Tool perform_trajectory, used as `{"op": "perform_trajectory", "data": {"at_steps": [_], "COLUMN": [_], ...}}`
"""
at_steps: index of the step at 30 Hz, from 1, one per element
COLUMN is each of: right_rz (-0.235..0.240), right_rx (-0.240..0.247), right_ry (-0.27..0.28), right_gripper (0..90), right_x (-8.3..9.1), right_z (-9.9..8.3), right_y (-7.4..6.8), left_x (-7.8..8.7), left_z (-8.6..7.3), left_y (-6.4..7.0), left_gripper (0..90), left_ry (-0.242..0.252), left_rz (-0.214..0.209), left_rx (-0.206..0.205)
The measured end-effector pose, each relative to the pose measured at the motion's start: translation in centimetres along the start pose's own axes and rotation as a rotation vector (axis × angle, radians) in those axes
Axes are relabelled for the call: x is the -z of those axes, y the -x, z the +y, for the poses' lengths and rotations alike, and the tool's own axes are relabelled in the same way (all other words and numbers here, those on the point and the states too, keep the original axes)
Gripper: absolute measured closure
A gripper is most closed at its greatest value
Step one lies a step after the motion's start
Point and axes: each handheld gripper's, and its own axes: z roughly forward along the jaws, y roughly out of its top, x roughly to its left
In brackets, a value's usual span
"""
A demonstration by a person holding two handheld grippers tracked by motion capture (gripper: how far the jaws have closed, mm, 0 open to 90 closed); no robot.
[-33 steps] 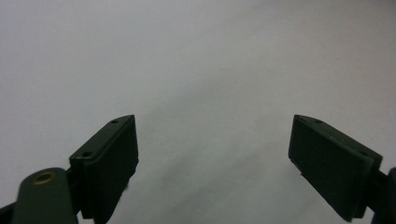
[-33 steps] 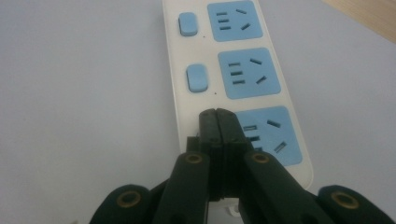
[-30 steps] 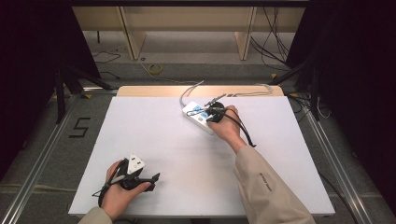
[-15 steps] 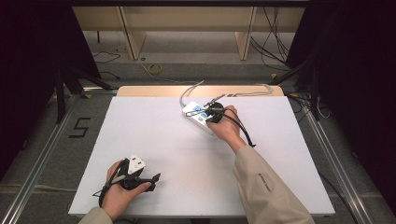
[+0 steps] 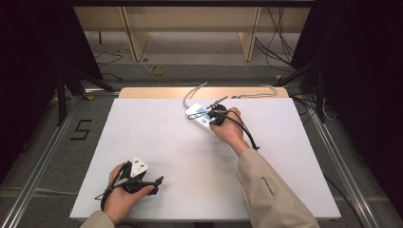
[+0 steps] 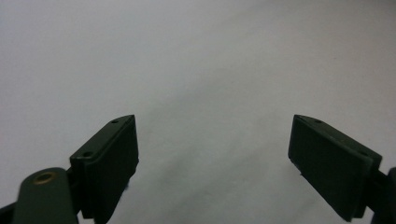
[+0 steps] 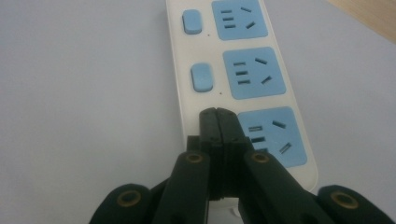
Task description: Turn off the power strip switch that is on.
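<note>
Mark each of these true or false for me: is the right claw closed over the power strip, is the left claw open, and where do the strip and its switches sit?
1. The right claw is shut, its tips over the power strip. True.
2. The left claw grips a plug. False: its jaws stand wide apart with bare white table between them.
3. The power strip has blue sockets and blue switches. True.
4. The power strip lies at the near left corner of the table. False: it lies toward the far edge, by the right hand.
5. The left hand rests near the table's front edge. True.
</note>
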Motion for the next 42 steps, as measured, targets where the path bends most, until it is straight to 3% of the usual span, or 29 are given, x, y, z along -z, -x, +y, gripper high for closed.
{"op": "perform_trajectory", "data": {"at_steps": [42], "right_rz": [-0.003], "right_rx": [-0.023], "right_ry": [0.032], "right_gripper": [90.0], "right_x": [0.06], "right_z": [-0.54], "right_y": [-0.15], "left_x": [-0.03], "left_z": [0.02], "left_y": [0.01], "left_gripper": [15.6], "left_ry": [0.0], "left_rz": [0.0], "left_rx": [-0.002]}}
